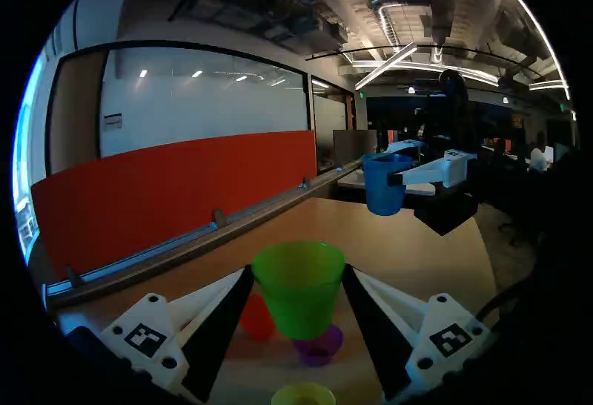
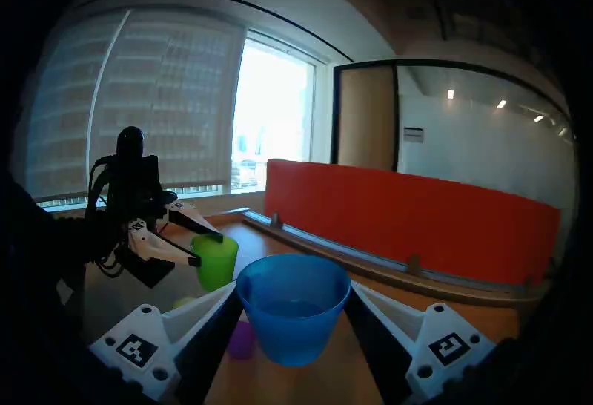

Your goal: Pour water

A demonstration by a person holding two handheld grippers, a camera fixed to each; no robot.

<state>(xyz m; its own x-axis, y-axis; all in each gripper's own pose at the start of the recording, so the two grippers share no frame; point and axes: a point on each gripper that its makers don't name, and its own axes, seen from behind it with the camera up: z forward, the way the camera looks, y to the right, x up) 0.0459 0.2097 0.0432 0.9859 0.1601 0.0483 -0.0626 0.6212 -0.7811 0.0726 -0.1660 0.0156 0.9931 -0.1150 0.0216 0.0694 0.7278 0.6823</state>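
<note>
Plainly, the left claw [image 1: 298,277] gripped the green plastic cup [image 1: 300,308] by its sides, raised over the near worktop [image 1: 415,249]. The right claw [image 2: 293,291] clamped the blue cup [image 2: 293,342], which held water [image 2: 293,307]. Both cups looked light, thin-walled and slick, so a gentle mid-wall hold seemed safest.

An open-plan office. A long red divider panel [image 1: 185,190] runs along the back edge of a wooden surface [image 1: 415,245] — a desk screen set on a rail. Behind the panel stands a glass-walled room [image 1: 200,101] with recessed ceiling lights. Beyond the panel's far end, exposed ducts [image 1: 385,8] and strip lights [image 1: 389,64] hang over dim rows of workstations [image 1: 519,164]. At its other end — a large window with roller blinds [image 2: 170,101].
</note>
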